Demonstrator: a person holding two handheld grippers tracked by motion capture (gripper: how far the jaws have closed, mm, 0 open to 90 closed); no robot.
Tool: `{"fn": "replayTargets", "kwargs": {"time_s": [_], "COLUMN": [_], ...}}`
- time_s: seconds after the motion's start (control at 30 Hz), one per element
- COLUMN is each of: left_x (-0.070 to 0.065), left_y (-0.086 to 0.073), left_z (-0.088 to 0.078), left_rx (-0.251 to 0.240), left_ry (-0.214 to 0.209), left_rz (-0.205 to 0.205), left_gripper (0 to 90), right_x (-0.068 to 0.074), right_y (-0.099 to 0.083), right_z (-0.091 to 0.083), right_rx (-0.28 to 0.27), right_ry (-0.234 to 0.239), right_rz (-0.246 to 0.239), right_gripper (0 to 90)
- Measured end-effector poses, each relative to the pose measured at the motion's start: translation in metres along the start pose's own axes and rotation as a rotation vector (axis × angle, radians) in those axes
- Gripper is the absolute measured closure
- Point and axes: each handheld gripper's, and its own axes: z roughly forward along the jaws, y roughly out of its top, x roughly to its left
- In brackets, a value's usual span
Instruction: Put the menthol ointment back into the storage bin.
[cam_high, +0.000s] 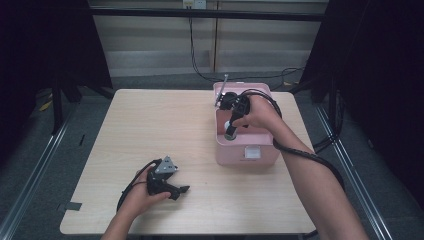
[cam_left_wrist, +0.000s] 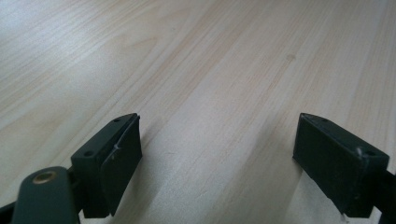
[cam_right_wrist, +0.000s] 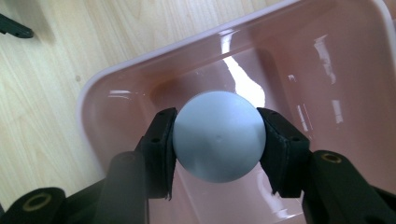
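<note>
Over the pink bin at the table's right, your right gripper pinched a pale blue ball between both pads, jaws around it. Your left gripper rested low, jaws wide, holding nothing. White label on the bin's front: unreadable.

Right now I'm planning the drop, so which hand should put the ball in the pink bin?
Right. The right gripper already clamps the ball over the pink bin; the left gripper rests open on the table.
</note>
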Motion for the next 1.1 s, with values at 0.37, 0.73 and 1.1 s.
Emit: {"fn": "replayTargets", "kwargs": {"time_s": [0.37,0.73,1.1], "left_x": [0.000,0.000,0.000], "left_y": [0.000,0.000,0.000], "left_z": [0.000,0.000,0.000], "left_rx": [-0.002,-0.002,-0.002], "left_ry": [-0.003,-0.003,-0.003], "left_rz": [0.000,0.000,0.000], "left_gripper": [14.8,14.9,14.8], "right_x": [-0.005,-0.006,-0.004], "right_y": [0.000,0.002,0.004], "right_z": [0.017,0.031,0.046], "right_rx": [0.000,0.003,0.004], "right_ry": [0.002,0.008,0.017], "right_rz": [0.000,-0.015,-0.025], "right_gripper": [50.5,50.5,50.4]}}
